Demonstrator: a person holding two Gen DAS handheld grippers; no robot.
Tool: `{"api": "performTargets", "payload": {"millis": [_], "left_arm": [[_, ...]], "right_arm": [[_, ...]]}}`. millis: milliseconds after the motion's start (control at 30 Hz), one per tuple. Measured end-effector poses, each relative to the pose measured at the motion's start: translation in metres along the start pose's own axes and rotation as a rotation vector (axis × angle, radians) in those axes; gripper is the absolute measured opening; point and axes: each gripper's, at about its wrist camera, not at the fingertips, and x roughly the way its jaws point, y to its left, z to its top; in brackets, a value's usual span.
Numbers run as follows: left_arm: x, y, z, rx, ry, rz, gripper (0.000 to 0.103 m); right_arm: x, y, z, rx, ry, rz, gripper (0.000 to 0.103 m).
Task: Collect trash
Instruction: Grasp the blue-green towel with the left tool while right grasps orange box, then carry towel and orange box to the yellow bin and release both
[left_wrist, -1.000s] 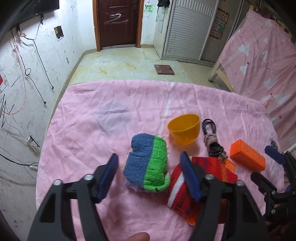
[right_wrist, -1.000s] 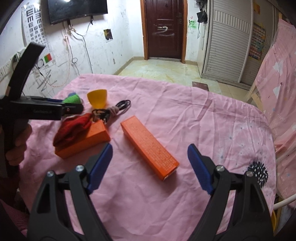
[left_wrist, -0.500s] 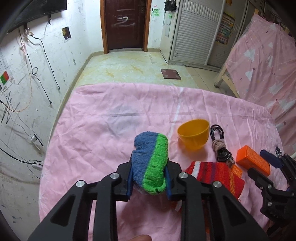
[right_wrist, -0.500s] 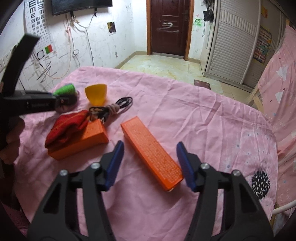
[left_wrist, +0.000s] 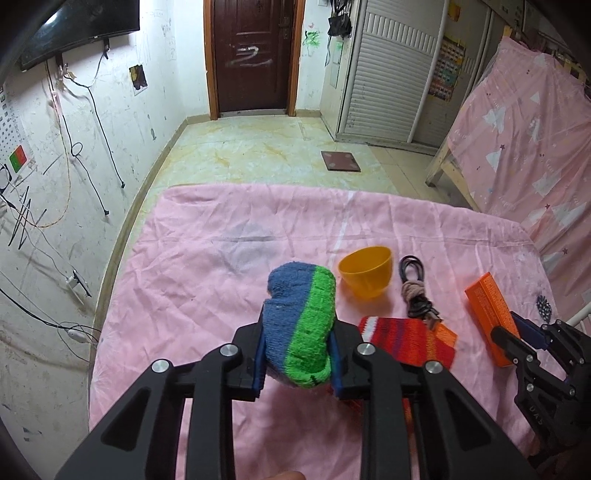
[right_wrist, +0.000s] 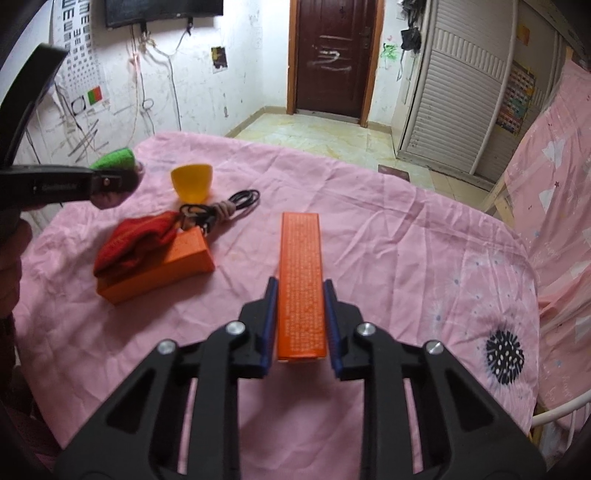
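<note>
**Both grippers closed on objects above a pink-covered table**

Left wrist view: the left gripper (left_wrist: 297, 354) has its blue pads pressed against both sides of a blue-and-green sock (left_wrist: 301, 321), which bulges up between them. Right wrist view: the right gripper (right_wrist: 300, 325) clamps the near end of a long orange box (right_wrist: 301, 280); the box points straight away from the camera. Beyond the grippers, on the pink cloth (right_wrist: 406, 229), a red knitted sock (right_wrist: 136, 240) lies draped over a second orange box (right_wrist: 159, 267). Just behind these lies a coiled black cable (right_wrist: 225, 208) tied with a beige band. Farthest, beside the cable, stands an upright yellow cup (right_wrist: 192, 182). A dark door (right_wrist: 330, 55) closes the far wall.
</note>
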Motion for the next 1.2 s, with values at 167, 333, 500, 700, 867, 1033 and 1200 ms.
{"api": "performTargets", "payload": {"millis": [167, 333, 500, 700, 867, 1033, 1200], "left_arm": [[-0.017, -0.009, 0.001, 0.014, -0.029, -0.003, 0.019], [-0.031, -0.028, -0.001, 0.039, -0.051, -0.013, 0.019], [-0.044, -0.052, -0.001, 0.074, -0.069, -0.033, 0.019], [-0.055, -0.088, -0.003, 0.130, -0.088, -0.069, 0.019], [-0.062, -0.123, -0.007, 0.180, -0.095, -0.102, 0.019], [-0.066, -0.159, -0.012, 0.238, -0.091, -0.136, 0.019], [-0.068, -0.198, -0.020, 0.299, -0.084, -0.162, 0.019]], "right_arm": [[-0.020, -0.010, -0.004, 0.039, -0.044, -0.006, 0.022], [-0.039, -0.023, -0.011, 0.073, -0.080, -0.022, 0.022], [-0.061, -0.045, -0.024, 0.126, -0.121, -0.052, 0.022], [-0.092, -0.077, -0.046, 0.200, -0.166, -0.110, 0.022], [-0.118, -0.109, -0.070, 0.270, -0.194, -0.175, 0.022], [-0.142, -0.146, -0.101, 0.354, -0.213, -0.248, 0.022], [-0.158, -0.176, -0.132, 0.416, -0.210, -0.307, 0.022]]}}
